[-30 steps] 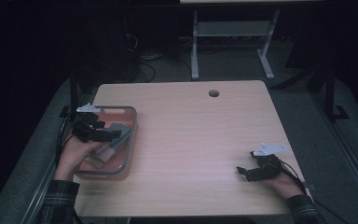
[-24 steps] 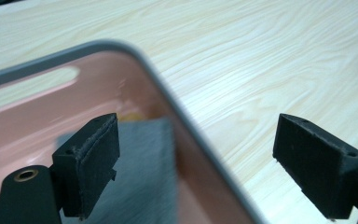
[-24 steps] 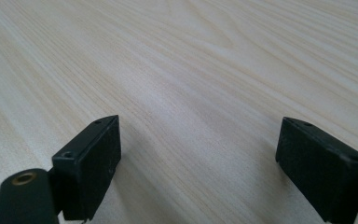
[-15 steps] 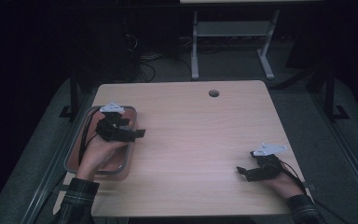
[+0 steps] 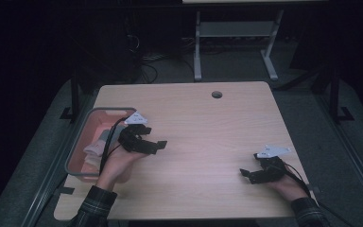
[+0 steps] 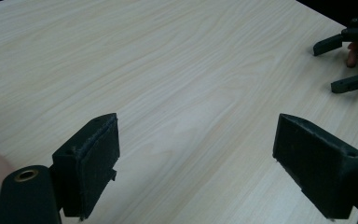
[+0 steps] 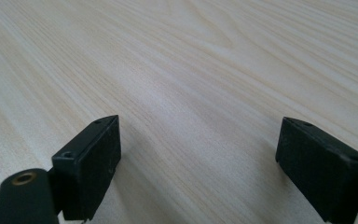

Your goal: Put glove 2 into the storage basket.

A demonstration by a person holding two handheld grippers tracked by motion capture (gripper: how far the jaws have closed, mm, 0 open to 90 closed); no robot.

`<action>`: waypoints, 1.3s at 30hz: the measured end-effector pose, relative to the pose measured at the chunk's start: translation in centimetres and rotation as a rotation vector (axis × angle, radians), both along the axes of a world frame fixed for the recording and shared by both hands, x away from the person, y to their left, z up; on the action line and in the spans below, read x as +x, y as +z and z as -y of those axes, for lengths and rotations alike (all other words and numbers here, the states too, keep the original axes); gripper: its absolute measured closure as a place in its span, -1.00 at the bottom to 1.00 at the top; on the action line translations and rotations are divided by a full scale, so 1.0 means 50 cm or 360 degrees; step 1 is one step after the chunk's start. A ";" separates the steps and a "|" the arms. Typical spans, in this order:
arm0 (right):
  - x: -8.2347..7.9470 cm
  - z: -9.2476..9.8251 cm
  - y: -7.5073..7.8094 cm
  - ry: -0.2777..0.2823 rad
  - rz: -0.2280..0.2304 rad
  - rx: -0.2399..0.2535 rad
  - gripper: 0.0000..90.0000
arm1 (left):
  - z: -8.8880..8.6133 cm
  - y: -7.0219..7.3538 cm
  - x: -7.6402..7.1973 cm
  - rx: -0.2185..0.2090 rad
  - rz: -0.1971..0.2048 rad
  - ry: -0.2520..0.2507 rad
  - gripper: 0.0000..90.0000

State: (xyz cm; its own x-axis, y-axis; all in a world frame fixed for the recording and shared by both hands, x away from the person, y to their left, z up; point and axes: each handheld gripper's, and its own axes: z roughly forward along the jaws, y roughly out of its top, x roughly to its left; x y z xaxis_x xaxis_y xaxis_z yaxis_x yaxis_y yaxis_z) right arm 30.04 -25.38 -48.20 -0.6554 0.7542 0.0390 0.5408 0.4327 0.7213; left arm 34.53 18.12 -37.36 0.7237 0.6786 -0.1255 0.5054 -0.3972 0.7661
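Pink bin point(image 5: 78, 146) with grey rim, cloth-like items inside; left tongs point(image 5: 157, 145) and right tongs point(image 5: 246, 174) both agape, empty.

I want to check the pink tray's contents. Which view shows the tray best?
The high view: the pink tray sits at the table's left edge, partly behind the left gripper. The left gripper view catches perhaps a blurred sliver at its left edge.

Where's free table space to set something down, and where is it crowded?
Bare wood spans the table between the left gripper and right gripper, and back to the grommet hole. Crowded at the left edge: the pink bin holds items, with the left hand beside it.
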 end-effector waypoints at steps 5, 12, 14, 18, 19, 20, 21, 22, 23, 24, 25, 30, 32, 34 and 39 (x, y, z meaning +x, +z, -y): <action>0.000 0.000 0.000 -0.0001 0.0001 0.0002 -0.70 | 0.028 -0.018 -0.015 0.0042 0.0005 -0.0041 -0.69; 0.000 0.000 0.000 -0.0001 0.0002 0.0002 -0.70 | 0.056 -0.044 -0.033 0.0084 0.0017 -0.0077 -0.68; 0.000 0.000 0.000 -0.0001 0.0002 0.0002 -0.70 | 0.063 -0.056 -0.040 0.0100 0.0014 -0.0087 -0.68; 0.000 0.000 0.000 -0.0001 0.0002 0.0002 -0.70 | 0.074 -0.077 -0.053 0.0153 0.0020 -0.0125 -0.69; 0.000 0.000 0.000 -0.0001 0.0002 0.0002 -0.70 | 0.076 -0.081 -0.056 0.0159 0.0024 -0.0133 -0.68; 0.000 0.000 0.000 -0.0001 0.0002 0.0002 -0.70 | 0.079 -0.089 -0.060 0.0167 0.0023 -0.0143 -0.69; 0.000 0.000 0.000 -0.0001 0.0002 0.0002 -0.70 | 0.082 -0.096 -0.064 0.0171 0.0026 -0.0149 -0.69; 0.000 0.000 0.000 -0.0001 0.0002 0.0002 -0.70 | 0.084 -0.102 -0.067 0.0184 0.0030 -0.0157 -0.69; 0.000 0.000 0.000 -0.0001 0.0002 0.0002 -0.70 | 0.087 -0.109 -0.069 0.0201 0.0028 -0.0168 -0.69; 0.000 0.000 0.000 -0.0001 0.0002 0.0002 -0.70 | 0.090 -0.114 -0.071 0.0224 0.0030 -0.0172 -0.69; 0.000 0.000 0.000 -0.0001 0.0003 0.0001 -0.70 | 0.092 -0.120 -0.073 0.0239 0.0044 -0.0184 -0.69; 0.000 0.000 0.000 -0.0001 0.0001 0.0002 -0.70 | 0.097 -0.140 -0.079 0.0242 0.0037 -0.0220 -0.69; 0.000 0.000 0.000 -0.0001 0.0001 0.0002 -0.70 | 0.099 -0.149 -0.079 0.0241 0.0024 -0.0229 -0.69; 0.000 0.000 0.000 -0.0001 0.0002 0.0002 -0.70 | 0.102 -0.158 -0.080 0.0251 0.0031 -0.0234 -0.69; 0.000 0.000 0.000 -0.0001 0.0002 0.0002 -0.70 | 0.110 -0.182 -0.086 0.0306 0.0034 -0.0274 -0.70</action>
State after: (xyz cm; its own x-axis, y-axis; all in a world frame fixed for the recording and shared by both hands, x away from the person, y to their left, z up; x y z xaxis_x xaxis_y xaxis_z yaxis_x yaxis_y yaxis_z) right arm 30.04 -25.38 -48.21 -0.6551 0.7545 0.0389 0.5401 0.4317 0.7224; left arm 30.24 12.61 -46.46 0.8317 0.5552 0.0102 0.4023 -0.6152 0.6780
